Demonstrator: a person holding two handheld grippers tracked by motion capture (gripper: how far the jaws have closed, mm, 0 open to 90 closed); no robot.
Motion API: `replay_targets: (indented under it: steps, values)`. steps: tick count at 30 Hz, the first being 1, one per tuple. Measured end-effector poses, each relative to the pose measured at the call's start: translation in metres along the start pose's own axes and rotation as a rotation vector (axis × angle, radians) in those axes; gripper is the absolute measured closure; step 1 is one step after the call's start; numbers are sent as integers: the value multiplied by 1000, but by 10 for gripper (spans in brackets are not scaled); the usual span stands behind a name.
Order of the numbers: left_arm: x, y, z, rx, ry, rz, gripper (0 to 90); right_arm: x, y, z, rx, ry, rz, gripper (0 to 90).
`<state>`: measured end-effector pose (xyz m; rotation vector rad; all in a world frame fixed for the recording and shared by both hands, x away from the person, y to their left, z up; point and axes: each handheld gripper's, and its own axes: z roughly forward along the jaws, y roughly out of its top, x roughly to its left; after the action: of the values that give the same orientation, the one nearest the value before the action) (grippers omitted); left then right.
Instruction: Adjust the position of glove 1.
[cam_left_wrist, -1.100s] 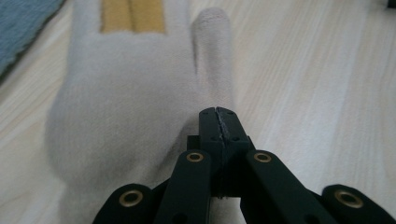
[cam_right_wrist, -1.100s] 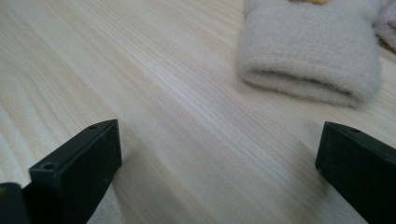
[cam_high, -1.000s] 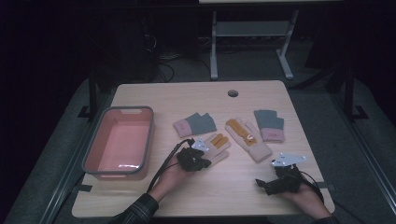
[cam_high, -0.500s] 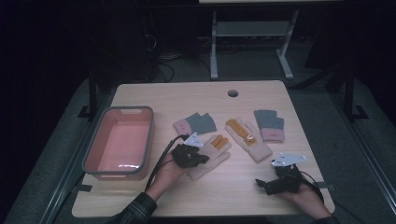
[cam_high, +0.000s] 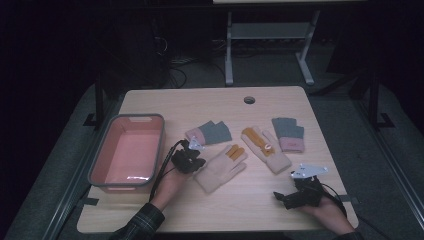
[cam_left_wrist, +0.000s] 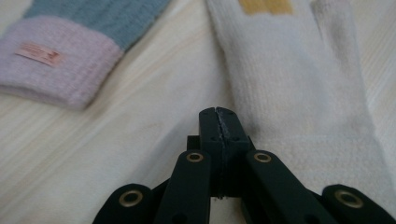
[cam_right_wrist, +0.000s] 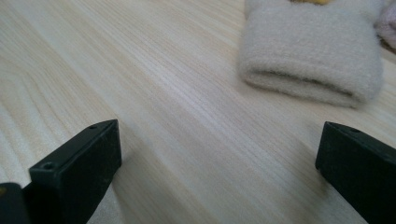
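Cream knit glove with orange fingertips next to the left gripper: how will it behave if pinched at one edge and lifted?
The cream knit glove with orange fingertips lies flat and soft, so it would probably droop from the pinch. It looks light, and the fuzzy knit should resist slipping. On the smooth wooden table, a push would likely slide or bunch it.

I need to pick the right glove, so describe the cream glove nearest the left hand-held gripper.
The cream glove is a soft knit with yellow-orange fingertips, lying flat and slantwise on the wooden table, cuff toward the person, fingers pointing away to the right. It lies apart from the grey-and-pink glove behind it. The left hand-held gripper, jaws shut with nothing between them, sits by its left edge near the cuff; whether they touch cannot be told.
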<state>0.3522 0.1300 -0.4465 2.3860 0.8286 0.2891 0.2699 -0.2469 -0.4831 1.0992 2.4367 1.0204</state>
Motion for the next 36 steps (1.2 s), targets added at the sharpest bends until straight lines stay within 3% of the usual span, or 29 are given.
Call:
replay_targets:
  steps: [7,13,16,18,24,27,36]
  values:
    - [-4,-7,3,39,-56,17,896,0,0,0,-1,1,-2,0]
    - [-9,-9,0,33,-98,38,896,0,0,0,2,1,1,0]
    - [-15,-10,0,35,-135,51,896,0,0,0,2,2,1,0]
    - [-22,-10,1,35,-195,88,896,0,0,0,1,1,0,0]
    - [-39,-8,5,17,-266,126,896,0,0,0,3,7,-5,0]
    - [-45,-4,7,11,-281,156,896,0,0,0,2,9,-7,0]
    - [-62,4,20,-5,-354,174,896,0,1,0,4,17,-12,0]
